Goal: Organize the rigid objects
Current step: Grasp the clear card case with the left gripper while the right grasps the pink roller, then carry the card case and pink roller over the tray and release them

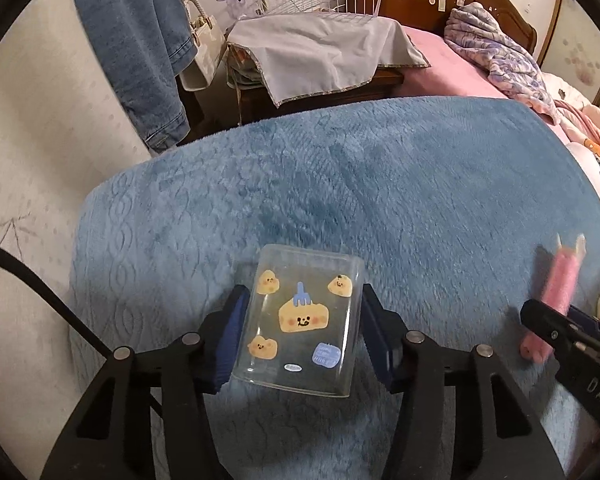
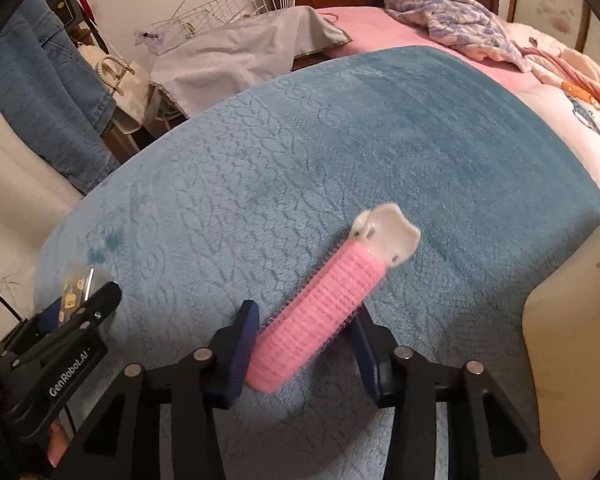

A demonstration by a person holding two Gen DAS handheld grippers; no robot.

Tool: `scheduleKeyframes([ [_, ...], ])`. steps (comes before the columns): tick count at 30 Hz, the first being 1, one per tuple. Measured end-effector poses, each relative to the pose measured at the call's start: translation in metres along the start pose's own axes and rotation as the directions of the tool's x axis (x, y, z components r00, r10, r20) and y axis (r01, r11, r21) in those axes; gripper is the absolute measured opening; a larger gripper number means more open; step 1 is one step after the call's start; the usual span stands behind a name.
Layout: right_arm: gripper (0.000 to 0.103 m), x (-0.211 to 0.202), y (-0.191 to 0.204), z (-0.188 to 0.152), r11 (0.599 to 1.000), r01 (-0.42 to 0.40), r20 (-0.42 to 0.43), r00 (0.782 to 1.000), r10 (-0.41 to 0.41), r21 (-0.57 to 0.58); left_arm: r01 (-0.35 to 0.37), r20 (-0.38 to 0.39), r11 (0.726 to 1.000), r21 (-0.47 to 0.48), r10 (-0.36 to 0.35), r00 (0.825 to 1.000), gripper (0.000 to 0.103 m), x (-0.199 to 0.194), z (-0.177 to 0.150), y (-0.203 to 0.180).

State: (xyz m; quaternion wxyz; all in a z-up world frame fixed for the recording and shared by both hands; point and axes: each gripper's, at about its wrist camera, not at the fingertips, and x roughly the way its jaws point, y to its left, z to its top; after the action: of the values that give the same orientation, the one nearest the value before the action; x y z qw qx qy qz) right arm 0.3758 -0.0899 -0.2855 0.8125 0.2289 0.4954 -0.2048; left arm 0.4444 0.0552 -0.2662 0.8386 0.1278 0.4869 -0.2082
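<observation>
Left gripper [image 1: 300, 324] fingers clamped on clear box [image 1: 300, 320], right gripper [image 2: 306, 344] fingers around pink roller [image 2: 316, 312], contact unclear, roller blurred

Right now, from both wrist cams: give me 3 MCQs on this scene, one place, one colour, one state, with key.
1. Where does the clear box sit?
A. in the wire basket
B. between the left gripper fingers, on the blue blanket
C. on the pink bedsheet

2. What colour is the hair roller clip's fuzzy body?
A. green
B. yellow
C. pink

3. How does the right gripper stand?
A. closed on the roller clip
B. wide open over bare blanket
C. holding the clear box

Key: 1 B, both pads flank the box's sides above the blanket. 2 C, the right wrist view shows a pink roll with a white clip end. 3 A, both pads press the roll's sides.
</observation>
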Motion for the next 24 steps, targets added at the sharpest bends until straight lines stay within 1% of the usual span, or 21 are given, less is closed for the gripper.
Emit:
scheduleKeyframes([
  [2, 0.033, -0.003, -0.002, -0.003, 0.999, -0.031, -0.009, 0.999, 0.031, 0.015, 0.008, 0.001, 1.0, -0.006, -0.008, 1.0, 0.057, -0.007, -0.009, 0.003],
  [5, 0.028, -0.012, -0.002, -0.012, 0.997, -0.073, -0.017, 0.997, 0.073, 0.03, 0.012, -0.001, 1.0, -0.015, -0.012, 1.0, 0.057, -0.022, -0.023, 0.006],
  [9, 0.027, -0.028, 0.0, -0.028, 0.997, -0.076, -0.028, 0.997, 0.077, 0.034, 0.016, 0.025, 1.0, -0.027, -0.015, 1.0, 0.057, -0.056, -0.042, 0.011],
  [12, 0.027, -0.036, -0.007, -0.042, 0.994, -0.084, -0.053, 0.995, 0.087, 0.064, 0.037, 0.068, 0.999, -0.035, -0.034, 0.997, 0.057, -0.09, -0.059, 0.014],
  [16, 0.027, -0.052, -0.023, -0.055, 0.983, -0.126, -0.088, 0.986, 0.138, 0.132, 0.055, 0.121, 0.998, -0.035, -0.05, 0.991, 0.057, -0.127, -0.075, 0.015],
  [19, 0.027, -0.067, -0.031, -0.064, 0.976, -0.163, -0.099, 0.979, 0.177, 0.143, 0.081, 0.147, 0.996, -0.043, -0.074, 0.986, 0.057, -0.15, -0.085, 0.014],
  [21, 0.027, -0.079, -0.034, -0.072, 0.97, -0.193, -0.108, 0.972, 0.21, 0.145, 0.103, 0.17, 0.994, -0.031, -0.096, 0.981, 0.057, -0.166, -0.092, 0.011],
  [24, 0.027, -0.1, -0.036, -0.087, 0.973, -0.197, -0.122, 0.97, 0.211, 0.121, 0.124, 0.188, 0.992, -0.023, -0.118, 0.975, 0.057, -0.191, -0.101, 0.006],
])
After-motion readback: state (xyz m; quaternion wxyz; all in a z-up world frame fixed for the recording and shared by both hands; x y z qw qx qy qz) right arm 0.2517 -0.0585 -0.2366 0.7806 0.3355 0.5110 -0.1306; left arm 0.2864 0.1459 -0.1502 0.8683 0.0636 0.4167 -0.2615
